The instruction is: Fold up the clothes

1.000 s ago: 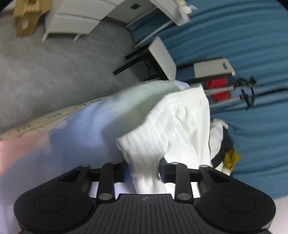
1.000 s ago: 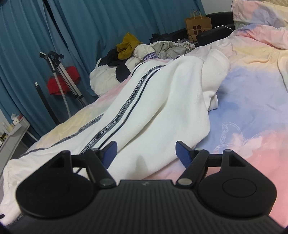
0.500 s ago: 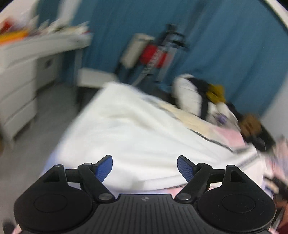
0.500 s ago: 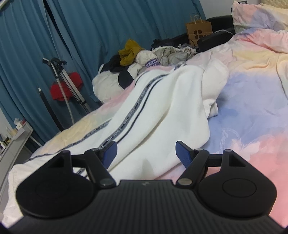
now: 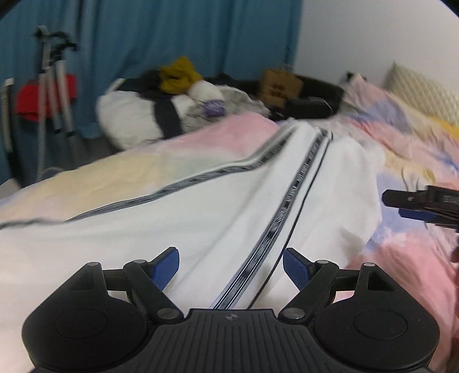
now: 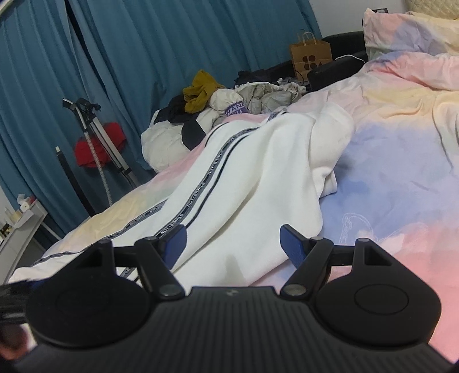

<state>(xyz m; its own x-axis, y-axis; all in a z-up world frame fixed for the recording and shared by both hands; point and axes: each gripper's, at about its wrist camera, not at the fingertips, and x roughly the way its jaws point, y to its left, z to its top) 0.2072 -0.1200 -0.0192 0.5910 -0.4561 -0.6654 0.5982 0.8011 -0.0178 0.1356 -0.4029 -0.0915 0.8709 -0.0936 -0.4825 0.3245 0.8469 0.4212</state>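
Note:
White trousers with dark lettered side stripes lie stretched along the pastel bed cover; they also show in the right wrist view. My left gripper is open and empty, just above the near end of the trousers. My right gripper is open and empty over the trousers' near right edge. The right gripper's fingers show at the right edge of the left wrist view.
A heap of clothes lies at the far end of the bed, with a mustard garment on top. A paper bag, a tripod and blue curtains stand beyond. Pillows lie at the far right.
My left gripper has let go of the white trousers' waistband, opened, and swung round to face along the bed. The right gripper has barely moved.

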